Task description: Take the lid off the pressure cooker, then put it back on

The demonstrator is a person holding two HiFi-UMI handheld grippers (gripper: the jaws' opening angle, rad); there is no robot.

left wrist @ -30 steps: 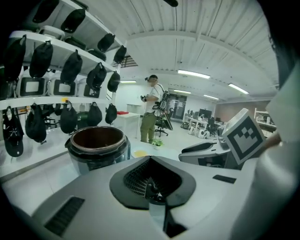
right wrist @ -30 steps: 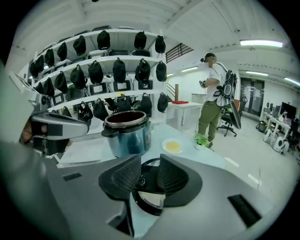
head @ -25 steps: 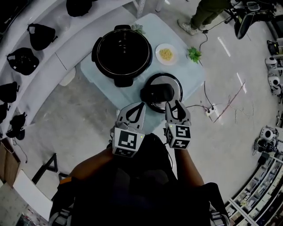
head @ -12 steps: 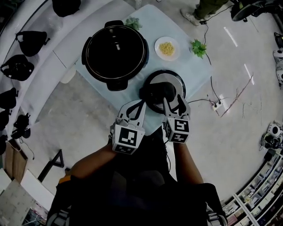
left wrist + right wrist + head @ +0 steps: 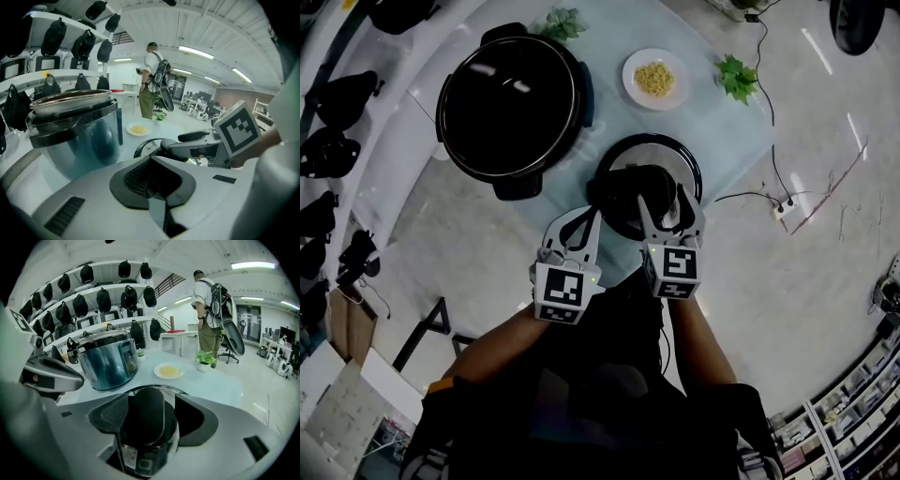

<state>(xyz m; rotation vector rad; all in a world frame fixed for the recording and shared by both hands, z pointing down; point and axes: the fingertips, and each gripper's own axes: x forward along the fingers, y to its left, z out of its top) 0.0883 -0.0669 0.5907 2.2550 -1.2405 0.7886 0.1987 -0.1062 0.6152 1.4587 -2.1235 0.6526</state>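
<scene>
The open pressure cooker (image 5: 508, 103) stands on the pale table (image 5: 712, 127), a blue-grey pot (image 5: 110, 364) in the right gripper view. Its glass lid (image 5: 677, 152) lies on the table just right of the pot, black handle (image 5: 628, 186) up. My right gripper (image 5: 662, 194) reaches over the lid. Its jaws have just been opening and now straddle the handle (image 5: 145, 416), with a gap showing at the right pad. My left gripper (image 5: 597, 217) hovers beside the lid's left edge, its fingers meeting at the tips with nothing held.
A plate of yellow food (image 5: 654, 79) and a small plant (image 5: 739, 77) sit at the table's far side, another plant (image 5: 558, 21) behind the pot. White shelves with black bags (image 5: 337, 103) curve along the left. A person (image 5: 208, 305) stands beyond the table. Cables (image 5: 787, 202) lie on the floor.
Both grippers have come down and forward toward the lid. The right gripper's jaws have spread and now reach over the lid's handle. The left jaws stay together.
</scene>
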